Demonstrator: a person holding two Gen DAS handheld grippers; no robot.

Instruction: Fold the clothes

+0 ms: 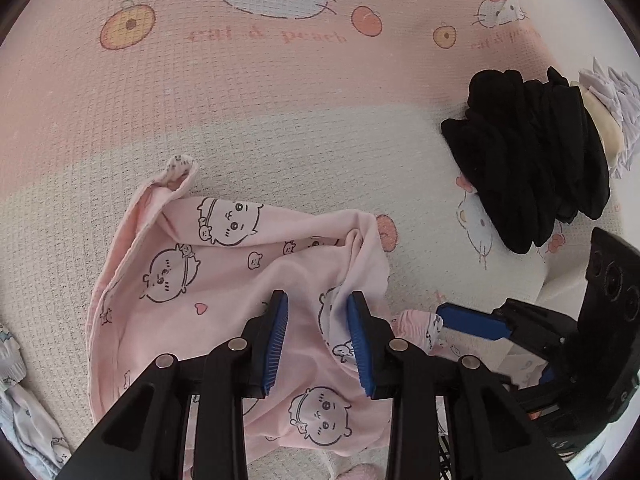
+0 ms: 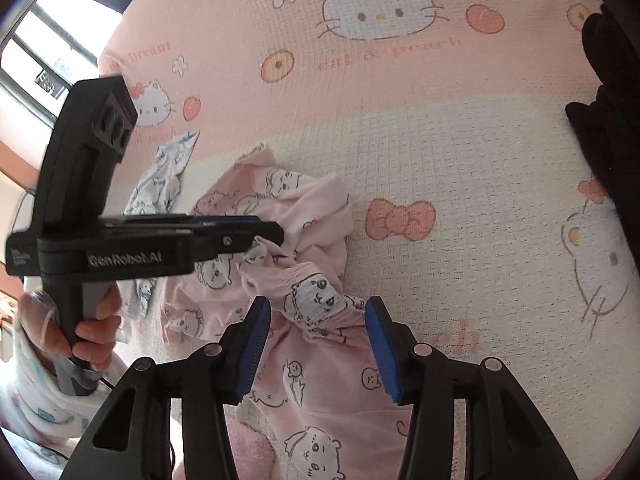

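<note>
Folding is unfinished: pink garment (image 1: 224,280) is seen rumpled beside black clothes (image 1: 532,168); left gripper (image 1: 318,340) and right gripper (image 2: 316,350) are held apart above it.

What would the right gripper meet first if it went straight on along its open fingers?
Probably the gathered elastic waistband of the pink garment, bunched just ahead of the right gripper; depth is unclear.

Left tongs (image 1: 317,306) parted, right tongs (image 2: 318,312) parted, left hand (image 2: 86,328) gripping handle, apparently
</note>
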